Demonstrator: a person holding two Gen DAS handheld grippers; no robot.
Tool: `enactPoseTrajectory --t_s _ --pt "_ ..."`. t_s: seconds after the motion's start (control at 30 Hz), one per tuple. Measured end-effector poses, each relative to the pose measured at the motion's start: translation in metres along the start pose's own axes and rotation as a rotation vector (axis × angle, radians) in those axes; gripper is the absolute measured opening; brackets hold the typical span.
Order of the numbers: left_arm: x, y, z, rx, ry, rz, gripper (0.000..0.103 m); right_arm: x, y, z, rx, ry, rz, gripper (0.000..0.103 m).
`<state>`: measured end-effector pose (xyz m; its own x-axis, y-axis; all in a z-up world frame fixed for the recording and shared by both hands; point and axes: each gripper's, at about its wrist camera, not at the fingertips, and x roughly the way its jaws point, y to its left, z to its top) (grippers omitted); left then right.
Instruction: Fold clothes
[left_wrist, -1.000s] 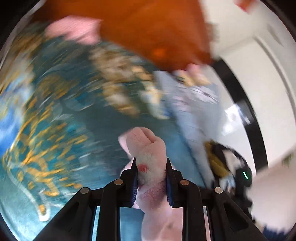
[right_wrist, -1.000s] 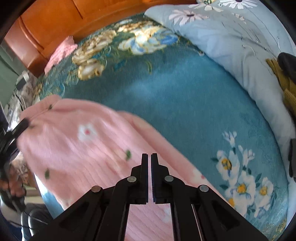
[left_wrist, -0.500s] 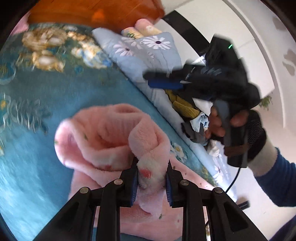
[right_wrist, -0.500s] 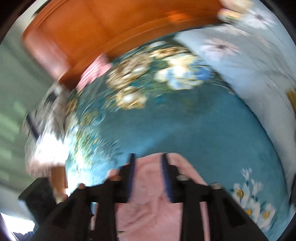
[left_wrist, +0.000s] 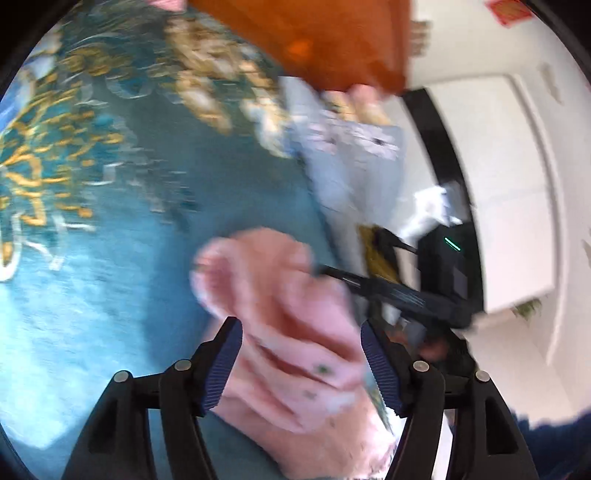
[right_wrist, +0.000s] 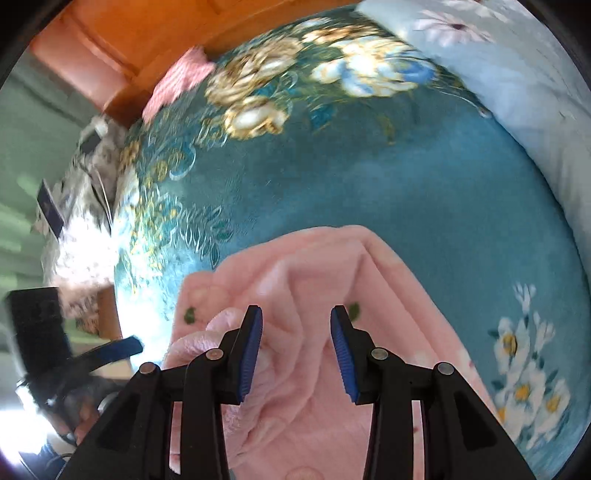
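In the left wrist view, which is blurred, the left gripper (left_wrist: 301, 363) is seen with its jaws spread wide and nothing clamped between them; the bunched pink garment (left_wrist: 291, 332) is seen in the gap between them, lying on the teal floral bedspread (left_wrist: 110, 240). The right gripper (left_wrist: 399, 291) is glimpsed beside the garment at the right, before a pale blue flowered quilt (left_wrist: 351, 155). In the right wrist view, the right gripper (right_wrist: 295, 350) is likewise shown wide open, with no cloth gripped; the pink garment (right_wrist: 314, 295) is spread in folds beneath and between its blue-padded fingers (right_wrist: 251, 347), on the bedspread (right_wrist: 369, 166). The left gripper (right_wrist: 92, 354) is seen at the lower left edge.
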<state>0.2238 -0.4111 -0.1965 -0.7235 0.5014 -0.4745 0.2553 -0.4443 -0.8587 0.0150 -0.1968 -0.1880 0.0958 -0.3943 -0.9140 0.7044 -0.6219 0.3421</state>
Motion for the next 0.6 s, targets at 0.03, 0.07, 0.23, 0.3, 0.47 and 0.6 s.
enactPoseTrajectory --t_s 0.03,0.07,0.23,0.3,0.47,0.6 --pt "0.005 0.005 0.005 -0.016 0.008 0.017 0.071 -0.006 -0.003 -0.003 0.023 -0.021 0.007 0.039" --pt "0.013 0.008 0.01 -0.025 0.022 0.039 0.071 -0.014 -0.005 -0.007 0.044 -0.042 0.022 0.039" --pt "0.046 0.027 0.019 -0.063 0.101 0.133 0.071 -0.036 -0.004 -0.026 0.086 -0.075 0.104 0.039" --pt "0.055 0.034 0.017 -0.09 0.122 0.153 0.071 -0.034 0.003 -0.032 0.079 -0.057 0.143 0.04" --pt "0.075 0.034 0.02 -0.078 0.137 0.19 0.069 -0.01 0.018 -0.039 0.034 0.006 0.126 0.04" --pt "0.078 0.033 0.024 -0.091 0.095 0.199 0.061 0.002 0.028 -0.038 0.026 0.017 0.091 0.039"
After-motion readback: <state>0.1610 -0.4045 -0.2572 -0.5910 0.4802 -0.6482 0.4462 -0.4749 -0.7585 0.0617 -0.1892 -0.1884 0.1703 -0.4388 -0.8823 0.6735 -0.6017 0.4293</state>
